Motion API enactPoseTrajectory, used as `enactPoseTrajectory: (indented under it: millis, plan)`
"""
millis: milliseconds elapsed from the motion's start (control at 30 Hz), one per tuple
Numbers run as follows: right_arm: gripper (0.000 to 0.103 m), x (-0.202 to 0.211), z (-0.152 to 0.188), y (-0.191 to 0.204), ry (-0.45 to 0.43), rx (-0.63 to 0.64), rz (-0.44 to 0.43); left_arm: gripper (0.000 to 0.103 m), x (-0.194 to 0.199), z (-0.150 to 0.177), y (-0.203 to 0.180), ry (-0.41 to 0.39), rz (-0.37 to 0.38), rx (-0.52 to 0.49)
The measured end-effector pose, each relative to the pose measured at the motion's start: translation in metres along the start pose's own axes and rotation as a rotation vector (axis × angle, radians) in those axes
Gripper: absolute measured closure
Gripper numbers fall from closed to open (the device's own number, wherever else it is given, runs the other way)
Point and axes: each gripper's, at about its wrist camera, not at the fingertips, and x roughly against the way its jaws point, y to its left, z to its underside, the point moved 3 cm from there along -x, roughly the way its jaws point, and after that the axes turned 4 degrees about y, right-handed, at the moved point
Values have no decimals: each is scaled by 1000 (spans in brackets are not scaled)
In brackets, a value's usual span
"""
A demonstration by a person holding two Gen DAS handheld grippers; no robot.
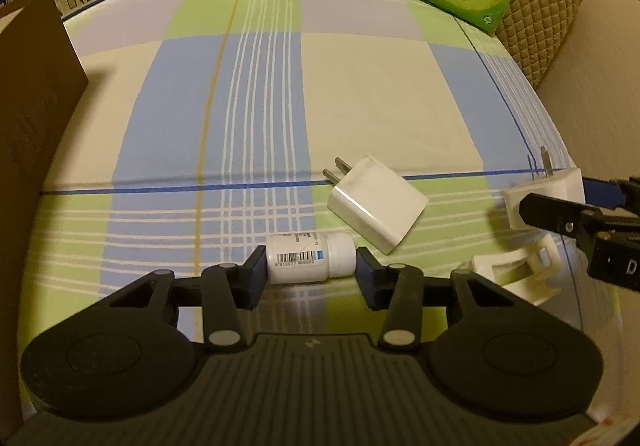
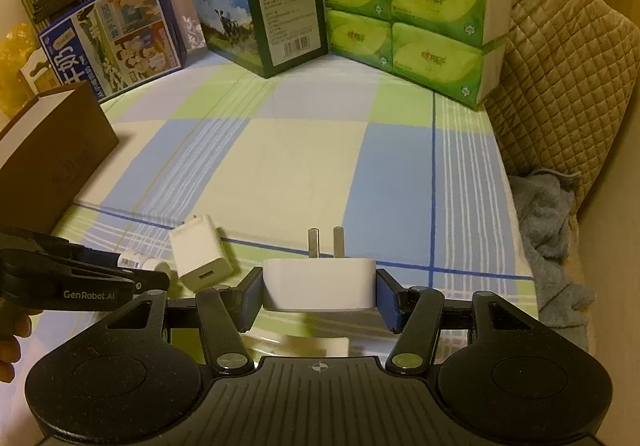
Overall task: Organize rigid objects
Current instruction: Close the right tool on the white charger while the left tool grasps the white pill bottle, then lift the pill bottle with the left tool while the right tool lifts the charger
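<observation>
Left gripper [image 1: 311, 273]: jaws narrowed onto a small white bottle [image 1: 310, 257] lying on its side on the checked cloth [image 1: 256, 94], one pad at its base and one at its cap. A flat white charger [image 1: 378, 202] lies at 1 o'clock from the bottle, prongs toward 10 o'clock. Right gripper [image 2: 319, 296]: jaws part-way apart, clamped on the flanks of a white plug adapter [image 2: 319, 284], prongs upright. A white clip-shaped piece [image 1: 516, 272] lies on the cloth at 3 o'clock from the bottle.
</observation>
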Motion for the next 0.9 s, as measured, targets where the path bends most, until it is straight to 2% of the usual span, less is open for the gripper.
enactPoseTrajectory:
  millis: [400, 633, 900]
  plan:
    - [48, 10, 6, 22, 0, 15, -42, 61, 29, 16, 10, -48, -12, -14]
    - [48, 22, 8, 41, -11, 39, -71, 61, 66, 25, 20, -108, -11, 2]
    - [48, 41, 13, 75, -11, 75, -150, 61, 123, 46, 37, -192, -25, 55]
